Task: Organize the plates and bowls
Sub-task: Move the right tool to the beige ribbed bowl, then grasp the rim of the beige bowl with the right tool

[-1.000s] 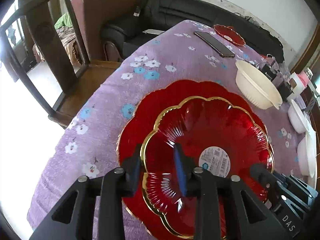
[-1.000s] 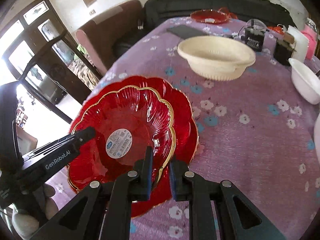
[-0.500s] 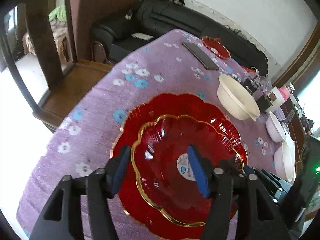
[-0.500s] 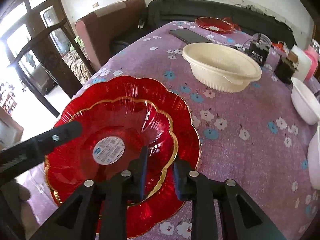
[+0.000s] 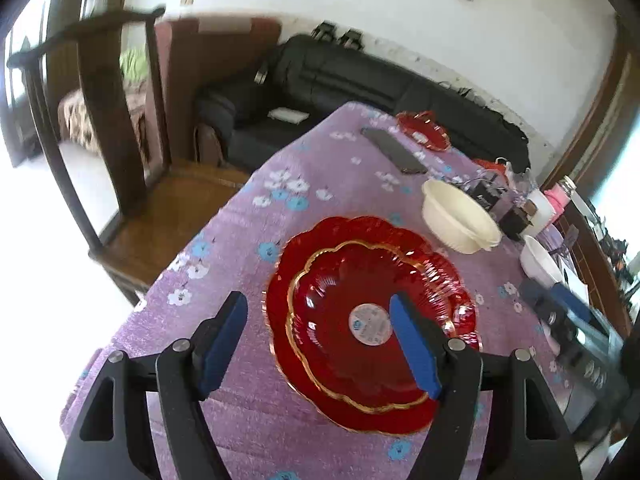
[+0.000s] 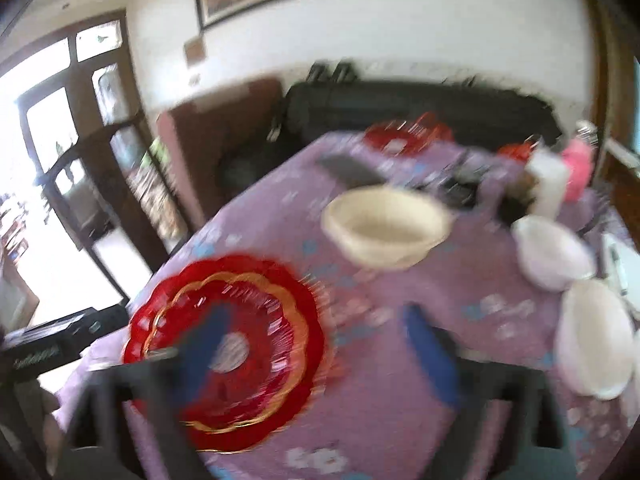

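A smaller red gold-rimmed plate lies stacked inside a larger red scalloped plate on the purple flowered tablecloth. The stack also shows in the blurred right wrist view. My left gripper is open and empty, raised above the stack's near edge. My right gripper is open and empty, above the cloth at the stack's right edge. A cream bowl stands beyond. Another small red plate sits at the table's far end.
White bowls stand at the right side of the table. A dark phone lies near the far end. Small boxes and a pink item crowd the far right. A wooden chair and black sofa stand beyond the table edge.
Both grippers let go of the smaller red plate, opened wide and pulled up and back. The plate now rests in the larger one. The right view is blurred by motion.
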### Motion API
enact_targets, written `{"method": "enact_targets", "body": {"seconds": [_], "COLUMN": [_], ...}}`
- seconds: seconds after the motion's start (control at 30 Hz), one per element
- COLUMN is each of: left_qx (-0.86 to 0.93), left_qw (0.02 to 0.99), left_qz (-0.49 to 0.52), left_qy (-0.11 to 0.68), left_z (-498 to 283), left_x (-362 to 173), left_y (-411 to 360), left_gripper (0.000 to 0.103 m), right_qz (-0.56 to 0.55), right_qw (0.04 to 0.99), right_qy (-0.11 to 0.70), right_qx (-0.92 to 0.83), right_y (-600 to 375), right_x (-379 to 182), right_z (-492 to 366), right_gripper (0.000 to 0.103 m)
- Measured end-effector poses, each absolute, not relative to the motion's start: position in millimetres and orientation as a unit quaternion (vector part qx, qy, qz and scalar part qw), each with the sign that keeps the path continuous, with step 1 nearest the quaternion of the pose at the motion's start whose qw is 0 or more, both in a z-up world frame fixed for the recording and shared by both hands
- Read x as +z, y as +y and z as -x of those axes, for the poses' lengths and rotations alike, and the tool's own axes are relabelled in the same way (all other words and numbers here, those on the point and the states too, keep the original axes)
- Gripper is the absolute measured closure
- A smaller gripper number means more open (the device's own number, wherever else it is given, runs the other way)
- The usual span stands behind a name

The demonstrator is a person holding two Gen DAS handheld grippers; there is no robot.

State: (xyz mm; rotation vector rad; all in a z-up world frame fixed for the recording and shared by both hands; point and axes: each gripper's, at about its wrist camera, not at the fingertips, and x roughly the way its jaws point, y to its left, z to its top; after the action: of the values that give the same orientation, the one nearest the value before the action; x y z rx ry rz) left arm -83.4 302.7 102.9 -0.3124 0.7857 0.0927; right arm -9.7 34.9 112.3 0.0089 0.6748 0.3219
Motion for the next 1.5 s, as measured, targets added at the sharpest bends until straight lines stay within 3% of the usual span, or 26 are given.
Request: {"method": "enact_targets", "body": {"seconds": [0.1, 0.23, 0.33, 0.5, 0.87, 1.27, 1.33, 1.5], "left_qx": [0.032, -0.010, -0.016, -0.027, -0.021, -0.015, -0.016, -0.022], "left_qw": [0.918, 0.912, 0.914, 0.901, 0.872, 0.823, 0.820, 0.810], "left_qz": [0.129, 0.129, 0.119, 0.107, 0.155, 0.143, 0.134, 0.125], "left_qy": [0.374, 0.390, 0.388, 0.419, 0.464, 0.550, 0.556, 0.572], "left_z": [86.5, 80.5, 76.9, 45.5, -102.1, -205.4, -210.1, -215.4], "left_x": [108.1, 110.0, 114.8, 119.8, 115.2, 41.8, 33.7, 25.0], "left_y": [282.0, 263.5, 254.1, 246.3, 244.9, 209.0, 202.3, 190.2], "left_gripper": [0.023, 0.023, 0.023, 0.019, 0.015, 0.015, 0.015, 0.019], "right_qz": [-0.021, -0.078, -0.102, -0.118, -0.189, -0.238, -0.238, -0.226], "right_qw": [0.923, 0.907, 0.896, 0.884, 0.869, 0.834, 0.833, 0.831], "right_qy": [0.365, 0.403, 0.424, 0.444, 0.444, 0.482, 0.483, 0.492], "right_qx": [0.121, 0.090, 0.087, 0.091, 0.105, 0.126, 0.128, 0.127], "right_y": [2.5, -36.0, -51.8, -53.7, -55.4, -53.5, -52.3, -45.7], "right_x": [102.1, 80.6, 66.9, 55.7, 56.5, 25.6, 22.6, 15.5], "right_z": [-6.5, -20.5, -31.6, -52.3, -128.6, -181.7, -184.6, -188.4], "right_gripper": [0.001, 0.002, 0.007, 0.025, 0.029, 0.029, 0.032, 0.052]}}
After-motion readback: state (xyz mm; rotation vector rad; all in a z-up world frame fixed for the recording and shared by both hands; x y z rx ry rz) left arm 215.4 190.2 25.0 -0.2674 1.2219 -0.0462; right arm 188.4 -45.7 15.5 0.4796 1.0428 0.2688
